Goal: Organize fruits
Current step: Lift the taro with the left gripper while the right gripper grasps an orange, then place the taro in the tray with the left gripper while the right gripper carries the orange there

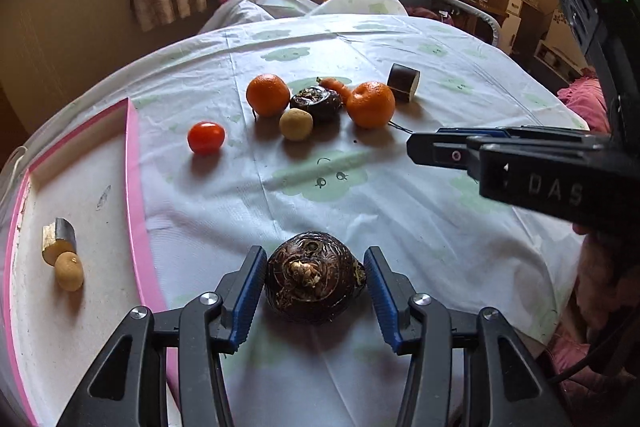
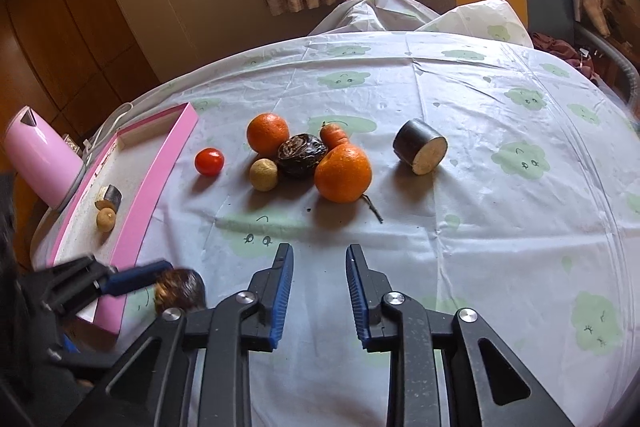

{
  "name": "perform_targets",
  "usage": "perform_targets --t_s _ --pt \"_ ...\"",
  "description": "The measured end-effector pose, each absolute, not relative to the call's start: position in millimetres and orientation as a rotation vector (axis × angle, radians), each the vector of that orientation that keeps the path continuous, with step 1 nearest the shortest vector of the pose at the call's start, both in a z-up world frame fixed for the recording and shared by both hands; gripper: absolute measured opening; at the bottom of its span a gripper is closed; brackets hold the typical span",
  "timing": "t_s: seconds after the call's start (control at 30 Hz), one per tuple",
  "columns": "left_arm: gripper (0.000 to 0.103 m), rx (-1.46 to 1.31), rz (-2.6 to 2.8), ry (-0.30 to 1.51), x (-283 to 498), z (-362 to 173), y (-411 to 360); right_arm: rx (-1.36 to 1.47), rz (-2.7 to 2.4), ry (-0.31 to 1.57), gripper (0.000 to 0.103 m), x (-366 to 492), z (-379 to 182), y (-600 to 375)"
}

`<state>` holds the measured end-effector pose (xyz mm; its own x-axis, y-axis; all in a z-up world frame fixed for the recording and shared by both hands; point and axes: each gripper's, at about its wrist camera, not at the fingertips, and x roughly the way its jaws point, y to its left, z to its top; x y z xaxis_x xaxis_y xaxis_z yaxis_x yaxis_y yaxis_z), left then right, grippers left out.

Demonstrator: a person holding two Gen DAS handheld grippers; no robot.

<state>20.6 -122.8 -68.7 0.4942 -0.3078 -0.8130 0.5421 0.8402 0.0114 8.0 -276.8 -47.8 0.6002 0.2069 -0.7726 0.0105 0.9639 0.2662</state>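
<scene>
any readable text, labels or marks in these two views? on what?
"DAS": raised letters on the black body of the right claw, seen from the left wrist view.
Tablecloth: only cartoon cloud faces, no words.
Pink tray: a small dark mark inside, too blurred to read.
Nothing else is readable.

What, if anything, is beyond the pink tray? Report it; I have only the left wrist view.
Observer: A pink kettle stands just outside the pink tray, on the side away from the fruit.
Operator: Now give me the right gripper's jaws. I only see them side-on.
Observer: The right gripper is open, with nothing between its pads.
</scene>
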Motion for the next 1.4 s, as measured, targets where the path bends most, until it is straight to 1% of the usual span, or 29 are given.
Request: perform_targets --t_s 0.17,0.4,0.47,0.5,0.7,0.97,1.1,1.4 --pt "0.052 0.208 -0.526 0.955 29 -74 -117 0.257 0.112 0.919 0.028 13 -46 -283" --pt "0.051 0.196 -0.526 0.927 24 -76 -116 0.213 0.101 0.923 0.029 42 -43 -287" --pt "0.051 0.194 -0.527 0.920 23 -77 -115 0.201 0.097 0.927 0.040 53 -45 -286" --pt "0.051 0.193 -0.528 0.916 22 -77 -115 0.193 0.098 0.928 0.040 58 -46 -285" --pt "0.051 0.176 -0.531 0.904 21 -78 -112 0.150 0.085 0.962 0.040 78 -57 -277" --pt "0.051 0.165 -0.534 0.901 20 -77 -110 0.099 0.087 0.944 0.035 70 -56 -271" --pt "0.051 0.136 -0.536 0.918 24 -74 -107 0.105 0.111 0.944 0.034 57 -54 -267" --pt "0.051 0.043 -0.451 0.870 28 -39 -80 0.143 0.145 0.954 0.034 35 -53 -256"
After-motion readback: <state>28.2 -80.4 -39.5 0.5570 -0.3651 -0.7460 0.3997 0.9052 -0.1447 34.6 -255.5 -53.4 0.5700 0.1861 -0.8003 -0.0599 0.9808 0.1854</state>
